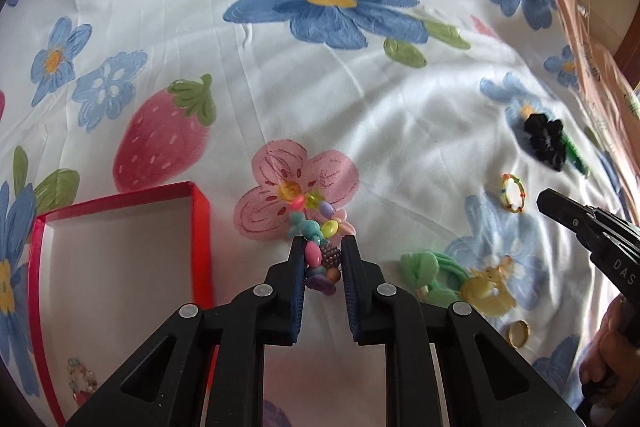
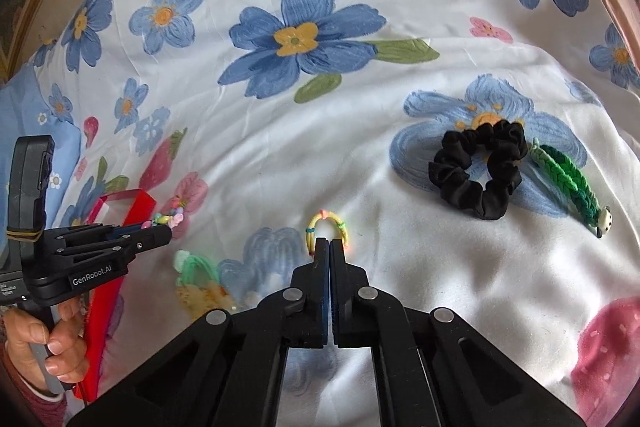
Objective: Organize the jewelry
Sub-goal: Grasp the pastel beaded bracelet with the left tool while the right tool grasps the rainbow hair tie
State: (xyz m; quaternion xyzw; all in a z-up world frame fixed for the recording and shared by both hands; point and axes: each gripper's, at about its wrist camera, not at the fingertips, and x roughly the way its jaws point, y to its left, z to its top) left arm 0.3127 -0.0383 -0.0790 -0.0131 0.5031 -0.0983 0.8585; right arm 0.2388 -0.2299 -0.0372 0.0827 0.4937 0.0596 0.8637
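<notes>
The left gripper (image 1: 324, 247) is clamping the beaded bracelet (image 1: 318, 239) beside the red box (image 1: 200, 227) on the floral sheet (image 1: 360, 107). Only the right wrist view is showing the right gripper (image 2: 329, 247) pinching the small yellow band (image 2: 327, 227), near the black scrunchie (image 2: 480, 171); the pads are hiding the band's near edge.

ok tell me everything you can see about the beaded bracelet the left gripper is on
The beaded bracelet is a bunched string of glossy, plastic-looking beads in pink, yellow, turquoise and purple, one a star. It lies on the floral sheet over a printed pink flower, right of the red box. The left gripper is closed on its near end.
</notes>
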